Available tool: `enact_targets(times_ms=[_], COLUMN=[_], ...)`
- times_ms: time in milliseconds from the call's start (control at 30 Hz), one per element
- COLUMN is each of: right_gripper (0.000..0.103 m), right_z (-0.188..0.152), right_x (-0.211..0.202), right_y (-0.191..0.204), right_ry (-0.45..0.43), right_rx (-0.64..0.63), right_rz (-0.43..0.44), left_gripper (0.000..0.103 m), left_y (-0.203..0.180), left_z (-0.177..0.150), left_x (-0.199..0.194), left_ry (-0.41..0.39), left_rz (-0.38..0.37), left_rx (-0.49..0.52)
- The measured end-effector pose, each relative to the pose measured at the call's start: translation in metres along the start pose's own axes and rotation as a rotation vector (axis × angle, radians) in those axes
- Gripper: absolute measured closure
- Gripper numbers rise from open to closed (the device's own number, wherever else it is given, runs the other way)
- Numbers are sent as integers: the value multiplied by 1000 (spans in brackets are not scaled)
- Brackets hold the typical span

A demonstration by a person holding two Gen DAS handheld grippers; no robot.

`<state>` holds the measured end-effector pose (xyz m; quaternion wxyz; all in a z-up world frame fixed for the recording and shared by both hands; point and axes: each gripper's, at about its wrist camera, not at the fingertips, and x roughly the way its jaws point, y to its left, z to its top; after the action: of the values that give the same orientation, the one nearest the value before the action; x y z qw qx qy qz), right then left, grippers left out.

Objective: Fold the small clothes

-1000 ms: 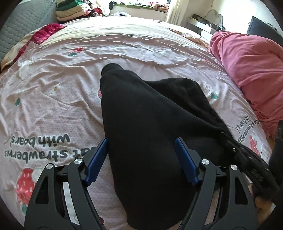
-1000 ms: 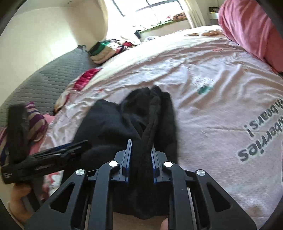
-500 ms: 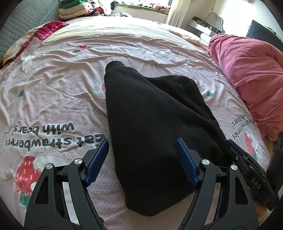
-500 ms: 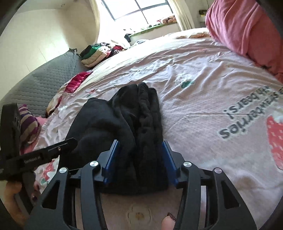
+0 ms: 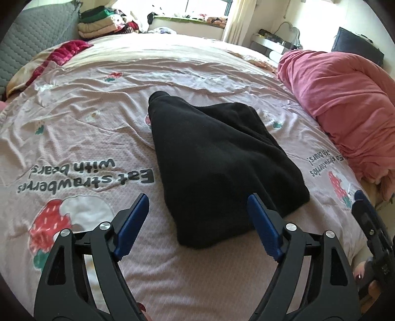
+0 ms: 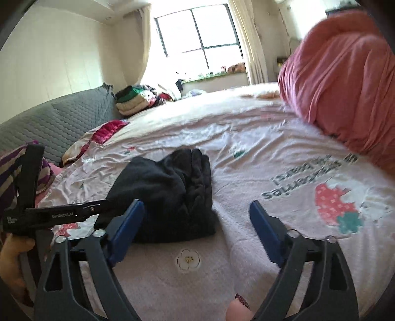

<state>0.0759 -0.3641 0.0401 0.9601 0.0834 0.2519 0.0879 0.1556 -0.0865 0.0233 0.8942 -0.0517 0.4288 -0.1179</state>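
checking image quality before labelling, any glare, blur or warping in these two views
Right wrist: window blown out white, pink quilt smeared by motion blur, black garment dark with few folds readable. Left wrist: sharp and evenly lit, fisheye bends the bed sheet, garment nearly featureless black.

- One black garment, folded, at centre.
- One pink strawberry-print bedsheet.
- Two grippers: the left gripper at 6 o'clock, the right gripper likewise, both spread wide.
- One pink duvet at 2 o'clock.
- One stack of folded clothes at 11 o'clock.
- One window at 12 o'clock.
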Motion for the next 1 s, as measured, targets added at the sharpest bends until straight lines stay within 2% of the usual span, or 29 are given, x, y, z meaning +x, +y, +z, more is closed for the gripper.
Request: enact_targets(times_ms=[133, 267, 400, 633, 833, 1000], right_gripper=[7, 5, 5, 5, 5, 5], right_z=[-4, -11, -23, -49, -70, -76], right_x=[-21, -37, -44, -42, -27, -21], right_y=[9, 18, 25, 37, 47, 52], right_ry=[-52, -75, -61, 7, 85, 108], right_rx=[-31, -49, -68, -109, -119, -102], right_rz=[0, 16, 17, -6, -58, -87], left_gripper=[22, 10, 10, 10, 10, 10], left_y=[2, 4, 10, 26, 45, 55], left_z=[-10, -20, -34, -63, -81, -90], left_x=[-21, -39, -53, -65, -64, -58], left_ry=[-36, -71, -92, -100, -105, -118], left_rz=[-5, -6, -16, 14, 7, 23], left_rx=[15, 25, 29, 46, 24, 11])
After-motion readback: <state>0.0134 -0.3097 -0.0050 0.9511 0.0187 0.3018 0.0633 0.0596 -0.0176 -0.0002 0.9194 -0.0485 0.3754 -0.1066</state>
